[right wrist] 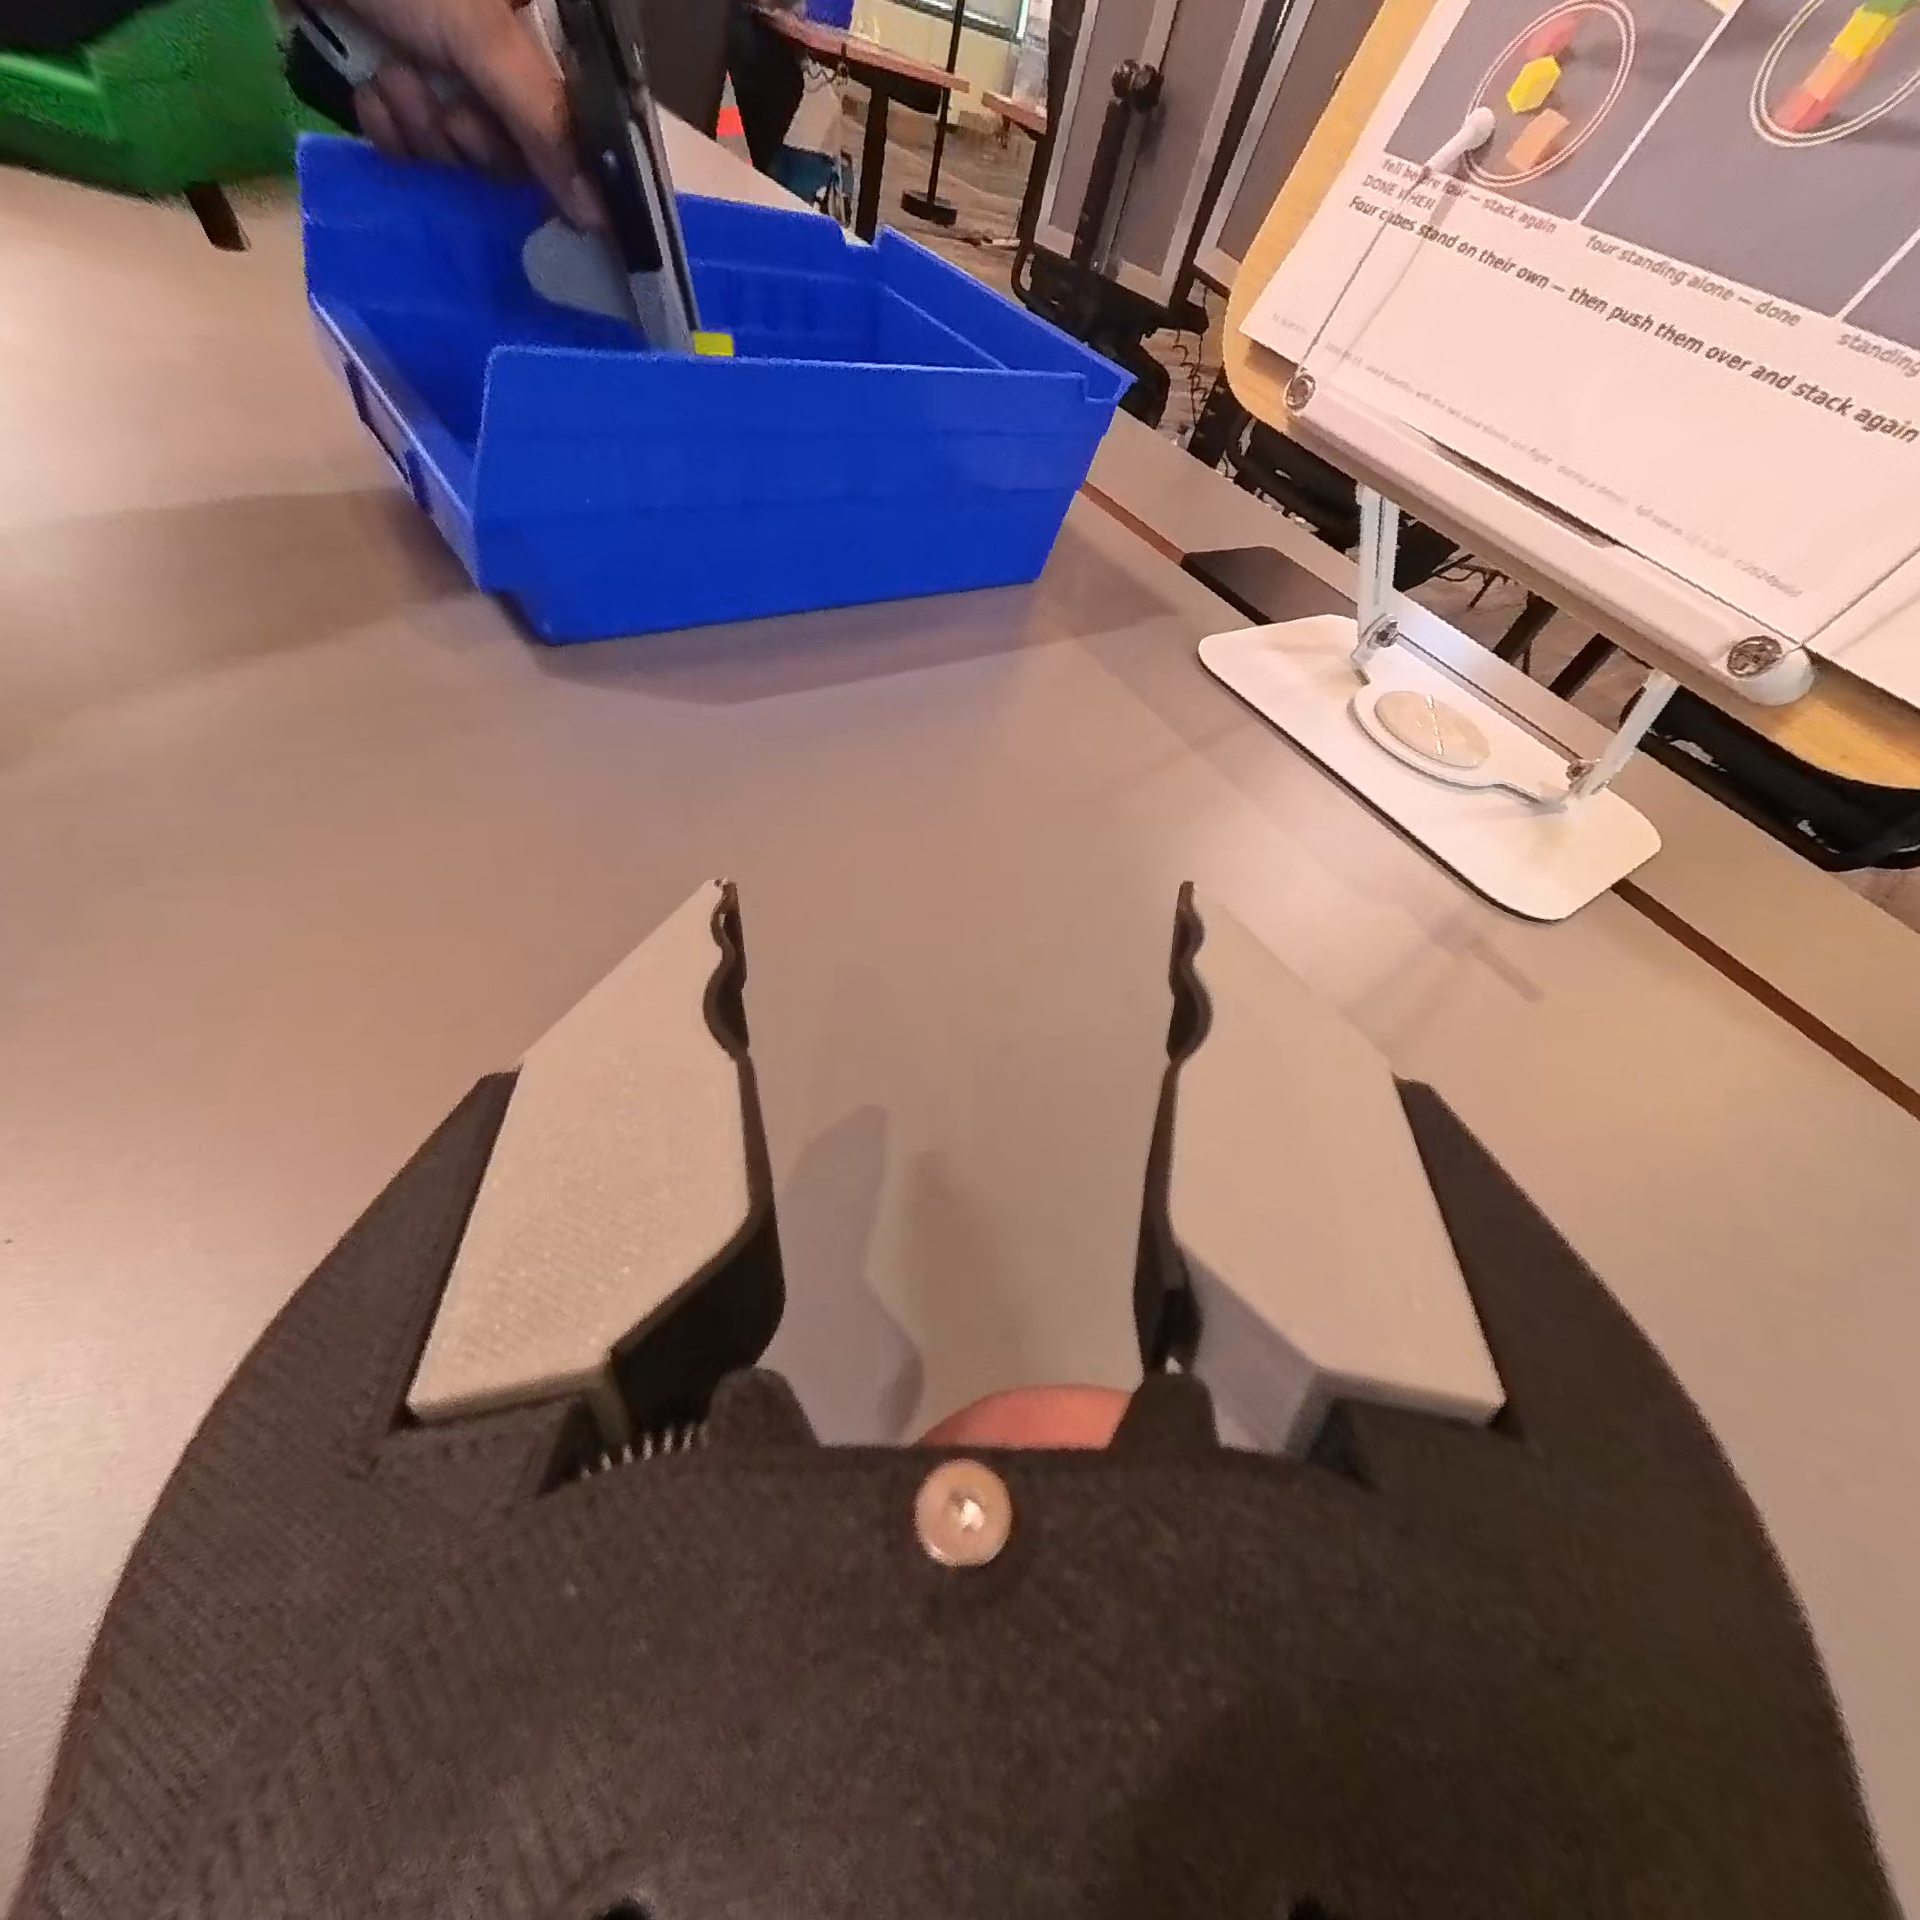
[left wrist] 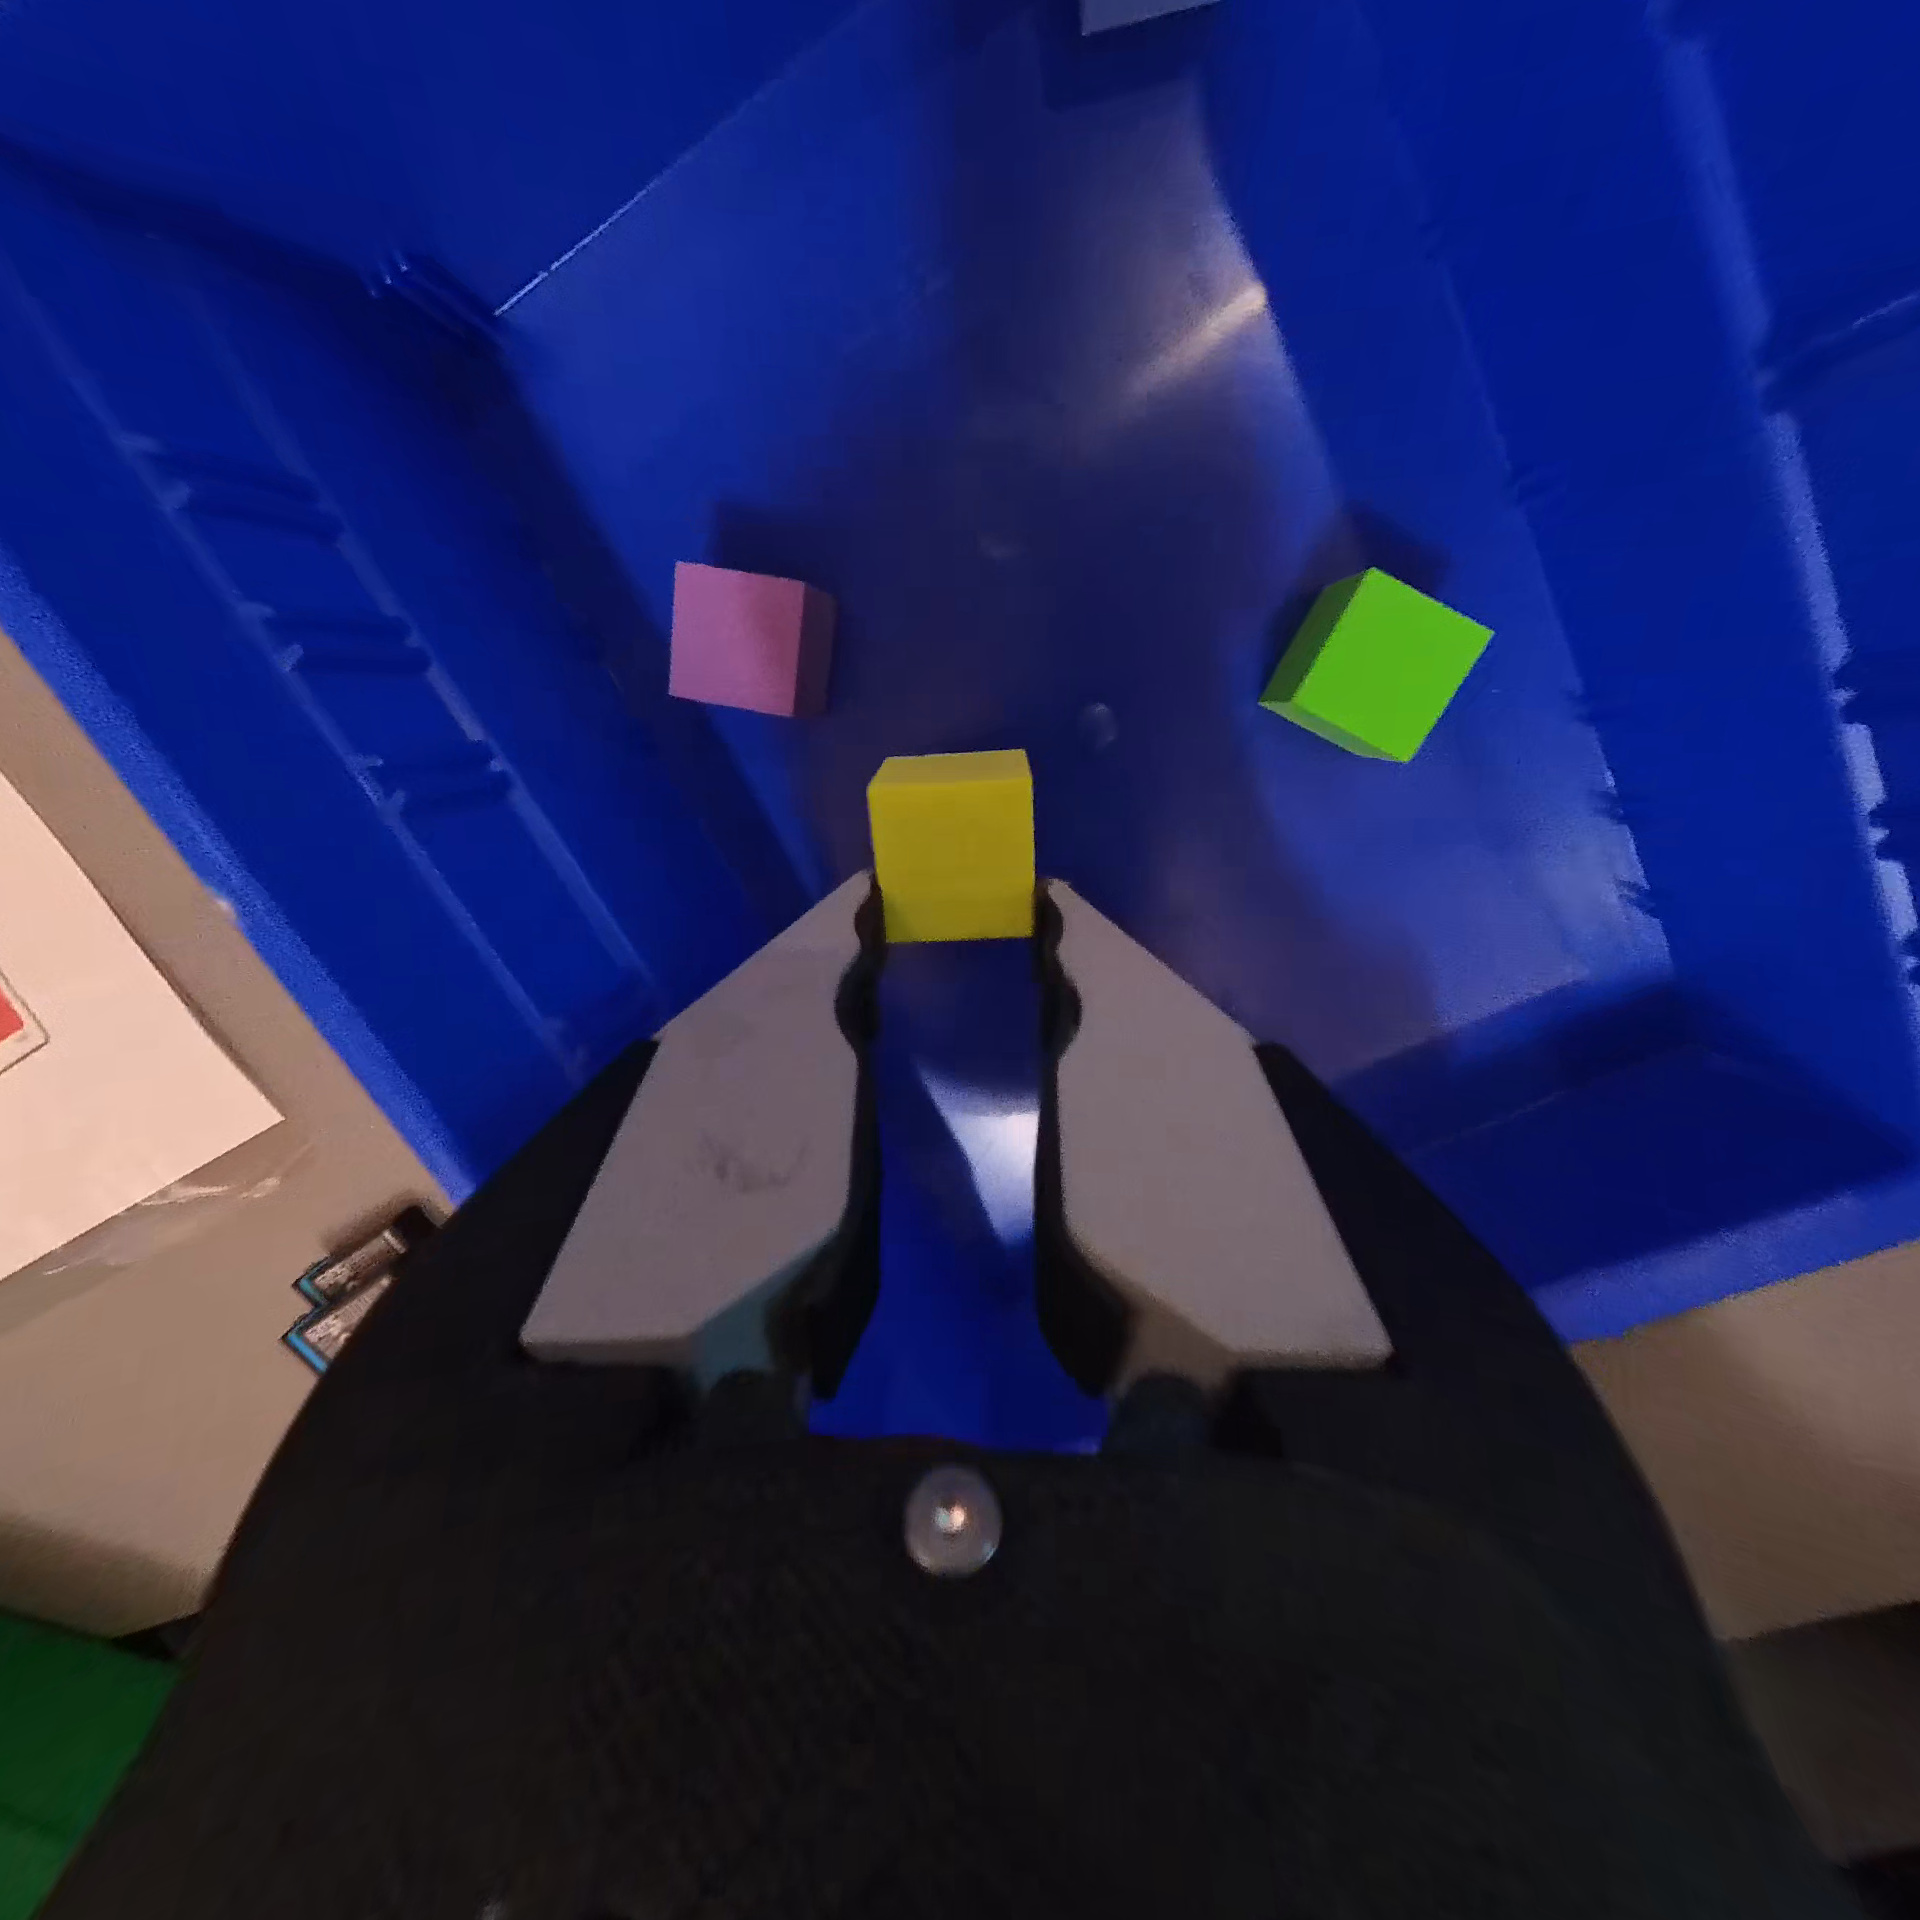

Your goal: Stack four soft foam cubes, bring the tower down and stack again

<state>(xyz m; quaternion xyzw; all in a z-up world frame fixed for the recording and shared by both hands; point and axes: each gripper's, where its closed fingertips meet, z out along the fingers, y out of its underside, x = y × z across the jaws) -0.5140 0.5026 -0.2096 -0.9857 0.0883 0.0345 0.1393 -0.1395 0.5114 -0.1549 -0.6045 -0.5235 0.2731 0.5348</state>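
While the yellow foam cube is gripped at its sides by the jaws of the left gripper inside the blue bin, a pink cube and a green cube are seen lying apart on the bin floor. The right gripper is held over the desk, its jaws wide apart and bare.

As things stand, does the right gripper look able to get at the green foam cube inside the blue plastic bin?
Probably not without moving: the right gripper hovers open over bare table, the blue plastic bin well ahead, its near wall hiding the green foam cube.
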